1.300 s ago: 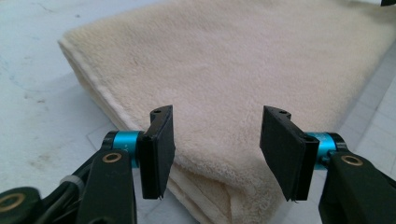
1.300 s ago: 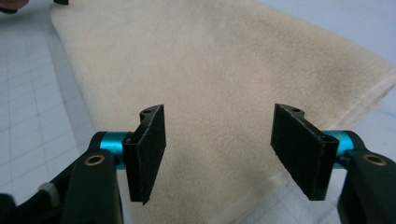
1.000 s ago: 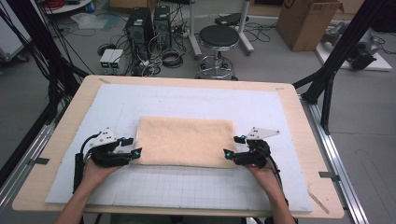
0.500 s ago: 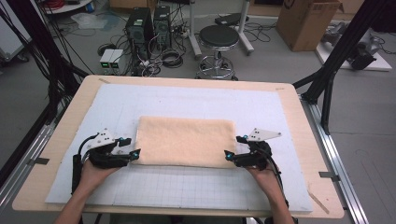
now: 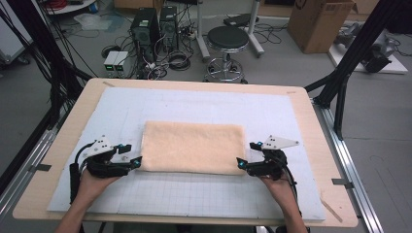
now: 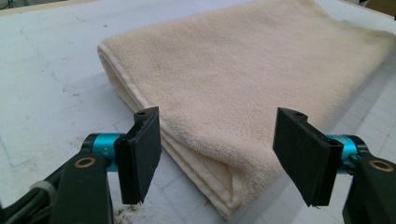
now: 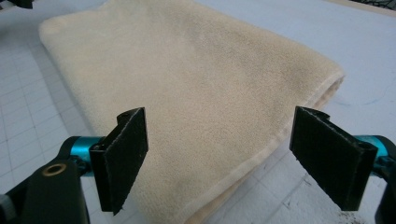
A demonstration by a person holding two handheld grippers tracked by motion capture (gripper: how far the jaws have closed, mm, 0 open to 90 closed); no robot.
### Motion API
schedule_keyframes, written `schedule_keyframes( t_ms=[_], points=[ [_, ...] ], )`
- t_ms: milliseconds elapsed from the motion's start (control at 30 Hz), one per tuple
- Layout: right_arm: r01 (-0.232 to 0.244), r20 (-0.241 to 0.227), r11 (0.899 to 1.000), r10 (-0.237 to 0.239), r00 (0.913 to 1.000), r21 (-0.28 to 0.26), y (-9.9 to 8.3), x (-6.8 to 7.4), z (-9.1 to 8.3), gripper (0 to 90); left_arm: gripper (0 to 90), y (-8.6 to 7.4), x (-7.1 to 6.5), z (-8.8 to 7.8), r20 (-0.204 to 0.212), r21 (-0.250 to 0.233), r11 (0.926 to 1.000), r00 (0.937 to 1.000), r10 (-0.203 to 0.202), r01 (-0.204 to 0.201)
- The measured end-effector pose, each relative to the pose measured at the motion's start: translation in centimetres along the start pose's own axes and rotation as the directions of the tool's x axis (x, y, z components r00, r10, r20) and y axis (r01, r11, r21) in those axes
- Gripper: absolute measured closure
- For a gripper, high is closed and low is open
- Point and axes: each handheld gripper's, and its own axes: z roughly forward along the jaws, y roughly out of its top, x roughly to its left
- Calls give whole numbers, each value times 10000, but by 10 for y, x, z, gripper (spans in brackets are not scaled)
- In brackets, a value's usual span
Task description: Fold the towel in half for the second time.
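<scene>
- Table (image 5: pixel 311 104): light wooden top.
- White gridded mat (image 5: pixel 194 104): lies flat, covering most of the top.
- Folded beige towel (image 5: pixel 192 145): lies flat on the mat.

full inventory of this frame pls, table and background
towel: 1, beige, folded, middle of the mat
mat: 1, pale grey-white with grid, covers the table top
table: 1, light wood
stool: 1, black seat, floor beyond the table
computer towers: 2, black, floor at back left
cardboard box: 1, brown, floor at back right
left claw: 1, black with teal, open, jaws just opening, at the towel's near left corner
right claw: 1, black with teal, open, jaws just opening, at the towel's near right corner
</scene>
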Motion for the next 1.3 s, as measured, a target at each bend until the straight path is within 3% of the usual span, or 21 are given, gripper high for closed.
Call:
schedule_keyframes(
  t_ms=[133,733,1300],
  points=[
    [-9,36,10000,9,10000,31,-1,3,-3,183,324,-1,-1,-4,-40,-133,9998,9999,-121,120],
    [-188,407,9997,194,9990,-154,-18,1,-27,175,306,-10,-12,-19,-276,-143,9998,9996,100,-104],
    [-394,559,9989,409,9976,-271,-27,1,-41,169,292,-20,-10,-31,-545,-200,9998,9985,-59,48]
  ],
)
